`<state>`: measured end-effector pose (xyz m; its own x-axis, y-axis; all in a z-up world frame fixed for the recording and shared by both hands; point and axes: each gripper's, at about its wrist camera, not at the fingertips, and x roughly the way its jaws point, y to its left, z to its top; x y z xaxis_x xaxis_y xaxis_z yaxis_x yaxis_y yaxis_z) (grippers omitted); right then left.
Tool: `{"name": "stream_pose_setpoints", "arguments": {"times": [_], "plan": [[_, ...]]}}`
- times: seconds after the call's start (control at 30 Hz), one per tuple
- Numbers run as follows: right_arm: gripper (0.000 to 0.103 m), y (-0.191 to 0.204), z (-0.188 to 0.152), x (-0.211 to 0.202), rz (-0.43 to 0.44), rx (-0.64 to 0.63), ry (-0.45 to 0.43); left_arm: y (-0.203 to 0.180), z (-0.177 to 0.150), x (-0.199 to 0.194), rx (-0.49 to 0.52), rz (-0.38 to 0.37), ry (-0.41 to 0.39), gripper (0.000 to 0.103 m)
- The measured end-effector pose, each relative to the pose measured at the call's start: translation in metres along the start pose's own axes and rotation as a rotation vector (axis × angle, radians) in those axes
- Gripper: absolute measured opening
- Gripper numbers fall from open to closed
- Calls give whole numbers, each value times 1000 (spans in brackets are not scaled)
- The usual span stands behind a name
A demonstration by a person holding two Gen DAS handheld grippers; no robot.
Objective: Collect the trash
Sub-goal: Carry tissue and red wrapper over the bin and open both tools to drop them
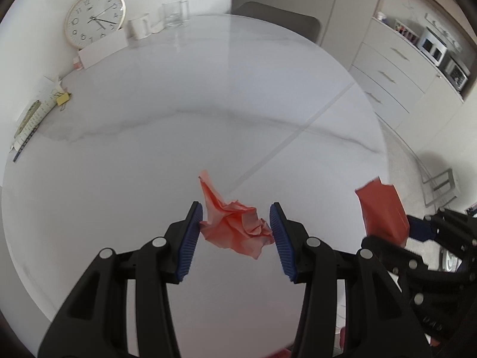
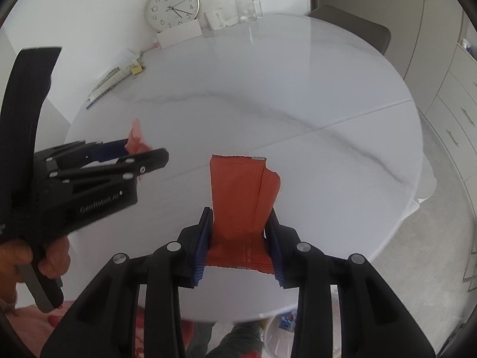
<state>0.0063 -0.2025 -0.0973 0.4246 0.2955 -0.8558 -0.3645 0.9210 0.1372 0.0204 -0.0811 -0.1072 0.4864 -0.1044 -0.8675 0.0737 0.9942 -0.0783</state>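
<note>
Bright, even daylight; soft shadows; fisheye edge bending; slight blur.

A round white marble-look table with grey veining and a straight seam across its top fills both wrist views. Its centre is bare. In the right wrist view, a wall clock stands propped at about 11 o'clock on the tabletop's far edge against the wall, behind a small white box. At 12 o'clock sit a white mug and, just beside it, a clear glass pitcher. Toward 10 o'clock, near the wall, lie a stack of papers and a small yellow item. A grey chair back rises behind the rim at about 1 o'clock.
</note>
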Motion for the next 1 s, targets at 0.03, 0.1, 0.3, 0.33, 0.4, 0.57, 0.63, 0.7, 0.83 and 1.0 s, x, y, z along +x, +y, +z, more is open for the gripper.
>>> {"name": "stream_pose_setpoints", "arguments": {"times": [0.03,0.1,0.3,0.33,0.4,0.57,0.63,0.7,0.83,1.0], "plan": [[36,-6,-8,-5,-6,6,-3,-11,-5,-3,7,-6,1,46],[36,-26,-31,-22,-13,29,-16,-30,-14,-7,26,-26,-3,46],[36,-74,-105,-43,-115,18,-22,-99,-45,-9,143,-108,32,46],[36,-81,-115,-41,-118,28,-11,-113,-50,-7,162,-129,53,46],[36,-102,-148,-33,-116,79,40,-135,-59,-2,202,-169,83,46],[36,-136,-209,-9,-108,153,125,-184,-74,2,301,-227,111,46],[36,-144,-221,3,-109,168,141,-198,-78,3,333,-230,119,46],[36,-148,-225,12,-93,180,130,-206,-78,4,360,-229,123,46],[45,-154,-231,41,-80,188,176,-221,-81,7,405,-231,131,46],[70,-166,-243,40,-67,258,189,-237,-90,16,484,-225,153,46]]}}
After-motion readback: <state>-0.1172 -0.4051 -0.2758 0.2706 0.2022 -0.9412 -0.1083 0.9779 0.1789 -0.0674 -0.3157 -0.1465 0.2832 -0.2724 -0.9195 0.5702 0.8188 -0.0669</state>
